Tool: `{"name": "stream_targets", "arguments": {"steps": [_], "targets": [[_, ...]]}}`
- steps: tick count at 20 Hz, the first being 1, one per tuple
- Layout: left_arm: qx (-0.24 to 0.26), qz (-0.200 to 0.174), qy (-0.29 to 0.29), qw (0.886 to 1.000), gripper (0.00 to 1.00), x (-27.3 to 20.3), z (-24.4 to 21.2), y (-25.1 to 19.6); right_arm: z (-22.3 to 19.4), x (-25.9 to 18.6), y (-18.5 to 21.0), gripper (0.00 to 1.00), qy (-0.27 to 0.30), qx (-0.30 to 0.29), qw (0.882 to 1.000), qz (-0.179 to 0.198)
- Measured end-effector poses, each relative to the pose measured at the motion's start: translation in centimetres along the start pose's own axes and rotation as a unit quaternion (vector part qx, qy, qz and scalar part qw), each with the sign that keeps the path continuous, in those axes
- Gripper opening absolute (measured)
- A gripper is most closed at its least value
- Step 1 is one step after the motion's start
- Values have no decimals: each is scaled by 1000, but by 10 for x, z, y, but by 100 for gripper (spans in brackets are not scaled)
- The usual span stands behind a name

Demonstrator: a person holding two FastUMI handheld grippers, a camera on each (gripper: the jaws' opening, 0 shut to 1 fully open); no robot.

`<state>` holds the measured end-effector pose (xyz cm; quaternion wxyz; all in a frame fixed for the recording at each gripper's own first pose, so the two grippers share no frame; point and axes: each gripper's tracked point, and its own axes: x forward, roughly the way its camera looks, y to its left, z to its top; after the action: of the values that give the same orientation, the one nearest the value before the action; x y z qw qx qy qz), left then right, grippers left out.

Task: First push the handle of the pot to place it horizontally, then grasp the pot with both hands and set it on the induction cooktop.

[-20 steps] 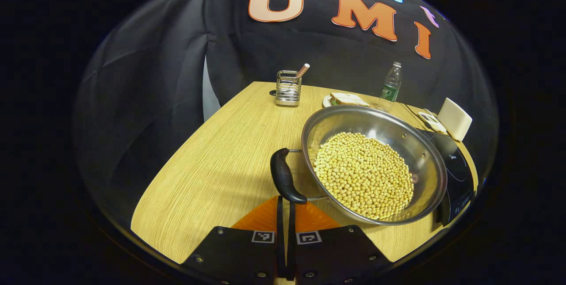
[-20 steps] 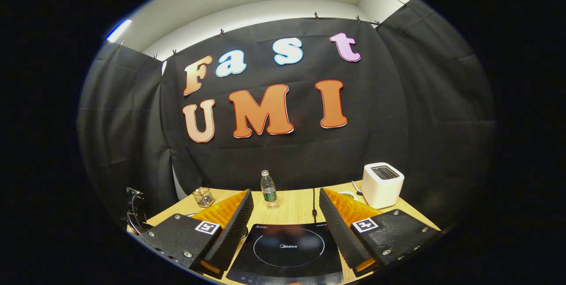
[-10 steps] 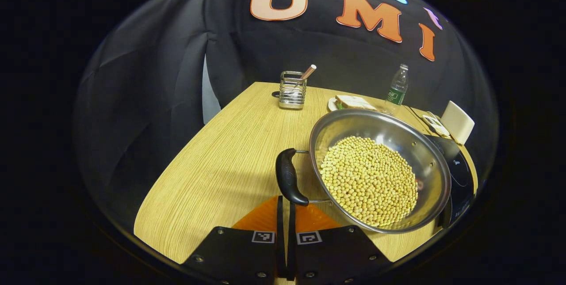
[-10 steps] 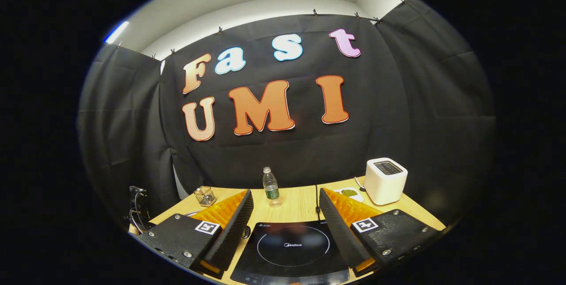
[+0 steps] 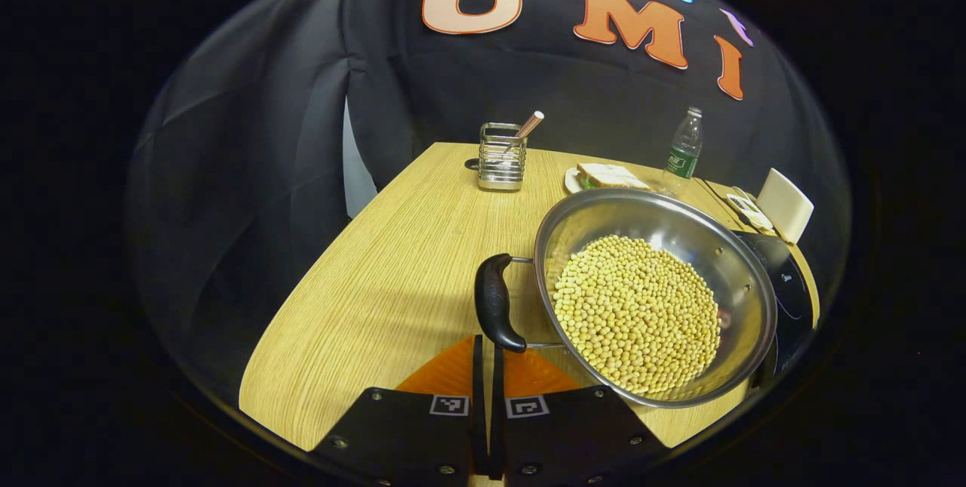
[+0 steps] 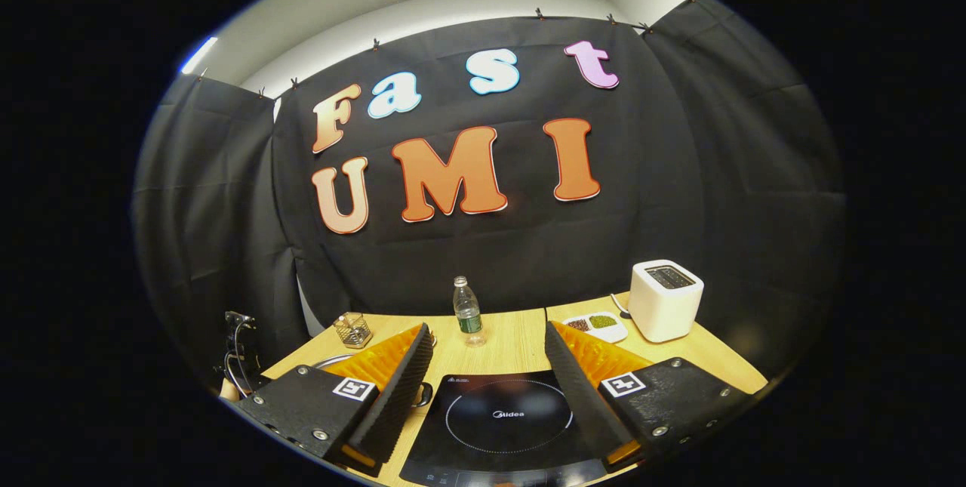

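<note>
The pot (image 5: 655, 298) is a wide steel pan that stands on the tabletop (image 5: 392, 275), and its right edge lies just beside the induction cooktop (image 5: 789, 294), perhaps a little over it. It is filled with many small yellow beans (image 5: 638, 313) that cover its bottom. On its left side there is one black handle (image 5: 494, 311), held by two thin wires. In the left gripper view the left tongs (image 5: 487, 366) are pressed together, and their tips reach just below the lower end of this handle; I cannot tell if they touch it.

Behind the pot there is one wire holder (image 5: 502, 157) with a stick in it, one plate with a sandwich (image 5: 604, 176), and one water bottle (image 5: 683, 149). One white toaster (image 5: 785, 204) stands at the far right.

In the right gripper view the right tongs (image 6: 487, 366) are spread wide apart and hold nothing. Between them lies the black cooktop, with nothing on its glass. Beyond it stands the bottle, in the middle. To the right there are the toaster and one white divided dish (image 6: 596, 325) with two portions of small grains, one dark and one green. The wire holder is at the far left, and a part of the rim of the pot shows behind the left finger.
</note>
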<state>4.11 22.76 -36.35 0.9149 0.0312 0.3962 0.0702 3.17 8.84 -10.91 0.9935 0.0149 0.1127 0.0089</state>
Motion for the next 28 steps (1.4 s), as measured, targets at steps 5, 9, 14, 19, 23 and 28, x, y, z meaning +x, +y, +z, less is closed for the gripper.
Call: {"name": "stream_targets", "arguments": {"steps": [5,9,14,19,23,28], "targets": [[-9,-7,-4,1000,3,6,4,1,-10,4,9,93,9,-4,1000,2],[-8,-9,-8,1000,3,10,8,2,-24,7,21,93,28,-4,1000,11],[-21,-19,-9,1000,3,9,8,3,-35,13,29,93,40,-21,999,7],[-9,-2,-43,999,2,-17,22,13,-54,28,39,93,57,-41,998,-2],[6,4,-97,995,7,-44,57,12,-78,40,64,94,81,-41,996,15],[-21,-35,-99,994,49,-41,64,-9,-120,69,94,94,135,-45,989,28]]}}
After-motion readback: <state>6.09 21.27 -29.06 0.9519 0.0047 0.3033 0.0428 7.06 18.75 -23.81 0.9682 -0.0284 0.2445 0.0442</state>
